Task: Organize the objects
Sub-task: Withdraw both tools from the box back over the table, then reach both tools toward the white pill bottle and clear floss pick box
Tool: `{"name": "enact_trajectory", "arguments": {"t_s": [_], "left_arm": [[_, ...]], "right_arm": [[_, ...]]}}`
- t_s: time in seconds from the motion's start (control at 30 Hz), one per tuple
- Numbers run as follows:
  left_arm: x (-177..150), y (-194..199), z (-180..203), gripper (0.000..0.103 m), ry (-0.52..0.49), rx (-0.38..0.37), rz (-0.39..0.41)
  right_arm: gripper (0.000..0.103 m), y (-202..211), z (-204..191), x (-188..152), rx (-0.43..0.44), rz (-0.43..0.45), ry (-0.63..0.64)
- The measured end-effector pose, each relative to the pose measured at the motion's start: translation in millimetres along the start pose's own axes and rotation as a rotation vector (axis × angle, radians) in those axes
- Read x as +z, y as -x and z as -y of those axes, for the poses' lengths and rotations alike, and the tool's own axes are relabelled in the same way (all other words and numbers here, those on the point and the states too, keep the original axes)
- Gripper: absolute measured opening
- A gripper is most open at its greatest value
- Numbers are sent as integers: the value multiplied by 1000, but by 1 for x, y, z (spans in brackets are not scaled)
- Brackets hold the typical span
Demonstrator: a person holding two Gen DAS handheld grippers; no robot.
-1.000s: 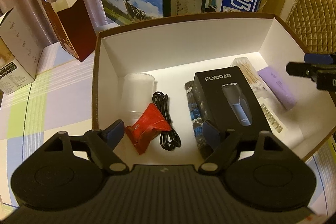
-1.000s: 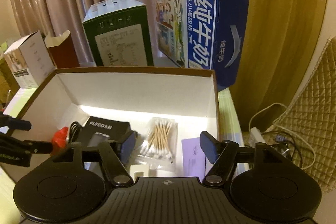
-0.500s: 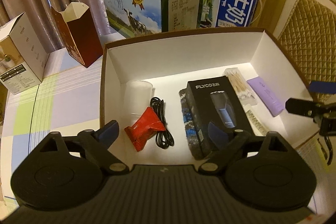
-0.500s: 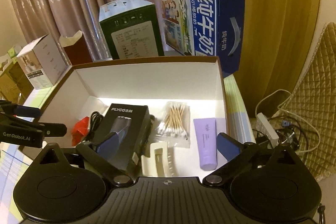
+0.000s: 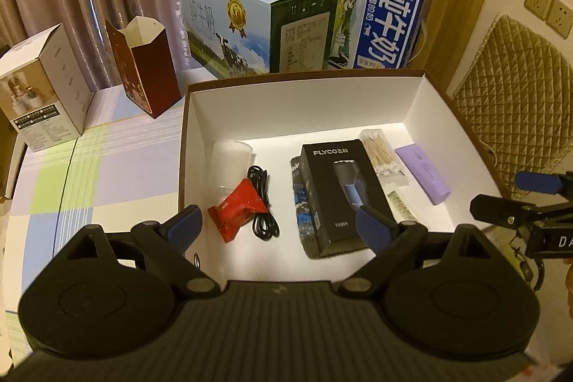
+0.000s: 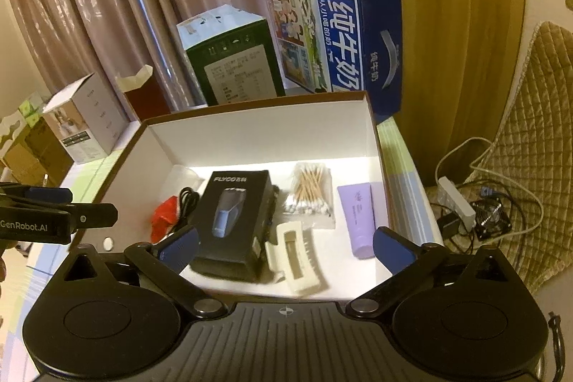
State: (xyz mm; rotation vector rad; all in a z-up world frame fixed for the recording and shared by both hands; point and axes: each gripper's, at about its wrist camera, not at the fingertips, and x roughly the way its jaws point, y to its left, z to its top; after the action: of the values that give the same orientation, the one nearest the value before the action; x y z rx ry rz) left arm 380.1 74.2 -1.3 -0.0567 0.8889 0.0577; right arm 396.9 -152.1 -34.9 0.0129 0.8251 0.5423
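A brown box with white inside (image 5: 293, 106) (image 6: 258, 135) holds a clear cup (image 5: 231, 160), a red packet (image 5: 238, 208) (image 6: 163, 219), a black cable (image 5: 263, 203), a black FLYCO box (image 5: 338, 196) (image 6: 232, 221) lying on a knitted cloth (image 5: 301, 213), cotton swabs (image 5: 379, 153) (image 6: 309, 192), a purple tube (image 5: 422, 174) (image 6: 358, 213) and a cream hair clip (image 6: 295, 260). My left gripper (image 5: 279, 228) is open and empty above the box's near edge. My right gripper (image 6: 284, 244) is open and empty above the near right part; it shows at the right of the left wrist view (image 5: 515, 206).
Two milk cartons (image 5: 258, 31) (image 5: 379, 24) stand behind the box. A dark red open carton (image 5: 143, 70) and a white carton (image 5: 43, 92) stand at the left on the checked tablecloth (image 5: 107, 174). A quilted chair (image 6: 530, 145) and cables (image 6: 476, 206) are at the right.
Both grippers have pulled back and risen from the box, so more of its contents shows. The right gripper's jaws have spread wider.
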Motion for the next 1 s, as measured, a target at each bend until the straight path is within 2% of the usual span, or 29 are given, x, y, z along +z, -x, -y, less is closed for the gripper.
{"name": "enact_trajectory", "arguments": {"t_s": [0.5, 1.0], "left_arm": [[-40, 54, -1, 91, 66, -17, 25], [-95, 94, 7, 91, 60, 9, 8]], "right_arm": [[101, 43, -12, -34, 23, -2, -29], [101, 78, -30, -74, 69, -25, -33]]}}
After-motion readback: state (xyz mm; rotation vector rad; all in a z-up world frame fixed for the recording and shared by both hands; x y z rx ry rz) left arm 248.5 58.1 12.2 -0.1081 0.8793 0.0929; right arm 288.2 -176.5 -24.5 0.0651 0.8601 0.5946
